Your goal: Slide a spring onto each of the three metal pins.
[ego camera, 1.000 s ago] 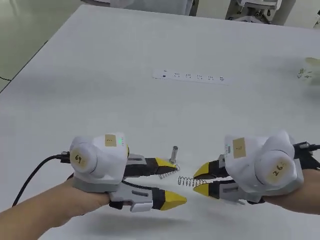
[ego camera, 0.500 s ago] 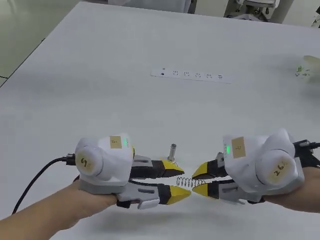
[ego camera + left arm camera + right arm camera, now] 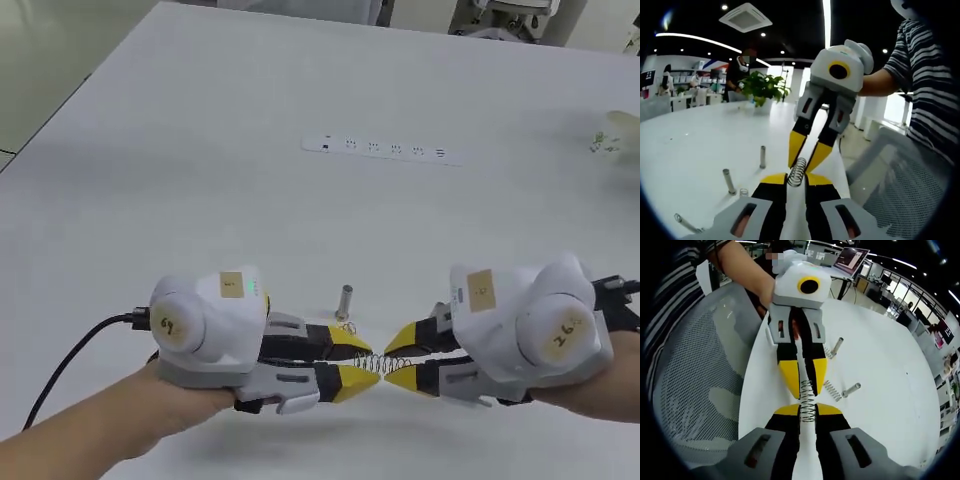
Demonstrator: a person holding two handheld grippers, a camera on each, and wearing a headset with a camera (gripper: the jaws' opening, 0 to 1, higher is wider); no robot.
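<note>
A short metal spring hangs just above the white table, between the tips of both grippers. My left gripper has its yellow jaws shut on the spring's left end. My right gripper faces it, shut on the other end. In the left gripper view the spring rises from my left gripper toward the right one. In the right gripper view the spring runs from my right gripper up to the left gripper. One pin stands upright just behind the tips. Two pins stand nearby.
A loose spring lies on the table beside a pin, and another pin lies further off. A white power strip lies mid-table. A black cable trails from the left gripper. A mesh chair is at the table's edge.
My left gripper has moved right to meet the right gripper, and its open jaws have shut on the free end of the spring. The right gripper has kept its hold.
</note>
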